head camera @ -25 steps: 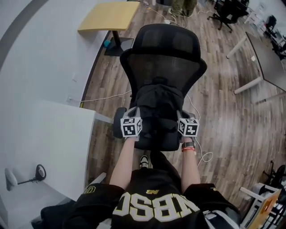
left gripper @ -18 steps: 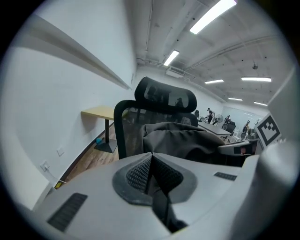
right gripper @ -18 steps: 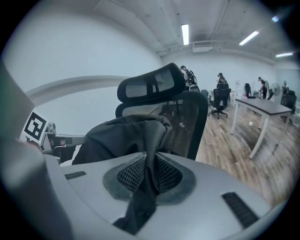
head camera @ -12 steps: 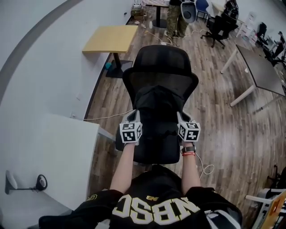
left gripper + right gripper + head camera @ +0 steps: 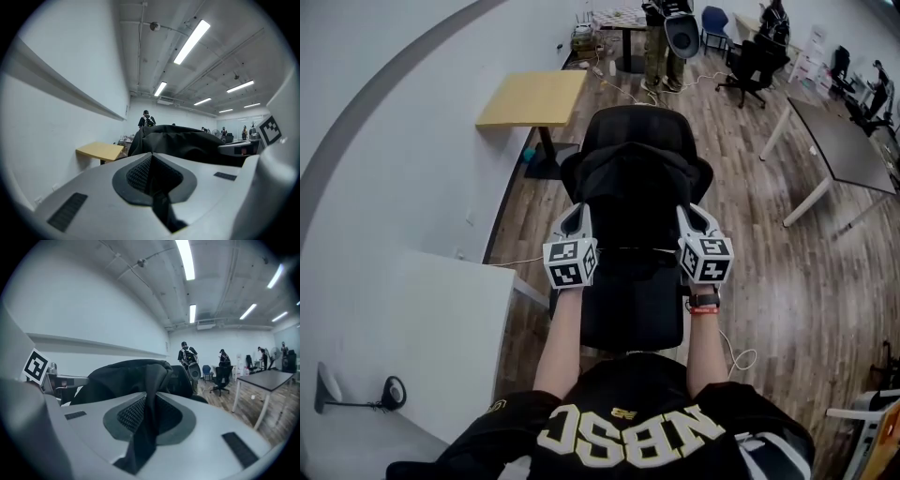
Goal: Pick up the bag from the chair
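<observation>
Bag (image 5: 633, 183), black and slumped, hangs between both tools, above the seat of the black chair (image 5: 633, 314) and in front of its mesh back. The left tool (image 5: 578, 217) is closed tight on a dark strip of the bag's fabric. The right tool (image 5: 690, 217) is clamped the same way on a fold at the other side. The white desk (image 5: 412, 319) has its right edge just left of the chair — the yellow desk (image 5: 534, 98) stands beyond, by the wall.
</observation>
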Motion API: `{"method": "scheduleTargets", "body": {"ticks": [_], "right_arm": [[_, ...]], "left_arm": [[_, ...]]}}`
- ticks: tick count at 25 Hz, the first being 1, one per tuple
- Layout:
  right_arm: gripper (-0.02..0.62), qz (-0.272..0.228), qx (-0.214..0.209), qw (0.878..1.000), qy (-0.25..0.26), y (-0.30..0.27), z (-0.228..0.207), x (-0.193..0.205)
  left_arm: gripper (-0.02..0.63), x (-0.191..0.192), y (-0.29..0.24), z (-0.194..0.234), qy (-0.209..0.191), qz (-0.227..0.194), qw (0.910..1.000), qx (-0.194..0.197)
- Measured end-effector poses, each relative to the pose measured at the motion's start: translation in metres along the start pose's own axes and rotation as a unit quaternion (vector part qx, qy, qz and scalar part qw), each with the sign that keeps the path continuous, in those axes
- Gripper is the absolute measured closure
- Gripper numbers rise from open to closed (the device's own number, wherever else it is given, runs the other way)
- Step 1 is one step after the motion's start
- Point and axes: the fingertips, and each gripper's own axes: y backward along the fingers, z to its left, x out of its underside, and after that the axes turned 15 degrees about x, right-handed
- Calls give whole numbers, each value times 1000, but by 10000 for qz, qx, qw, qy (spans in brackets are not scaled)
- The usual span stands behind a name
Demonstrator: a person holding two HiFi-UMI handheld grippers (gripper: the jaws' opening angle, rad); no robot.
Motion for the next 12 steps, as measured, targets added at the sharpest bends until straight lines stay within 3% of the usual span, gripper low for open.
{"method": "scheduleTargets", "body": {"ticks": [8, 12], "right_arm": [[535, -576, 171, 9982, 45, 16, 3, -55], [535, -736, 330, 9967, 75, 24, -2, -69]], "left_arm": [[592, -56, 4, -9, -577, -376, 9976, 47], [592, -66, 4, -17, -615, -484, 9969, 84]]}}
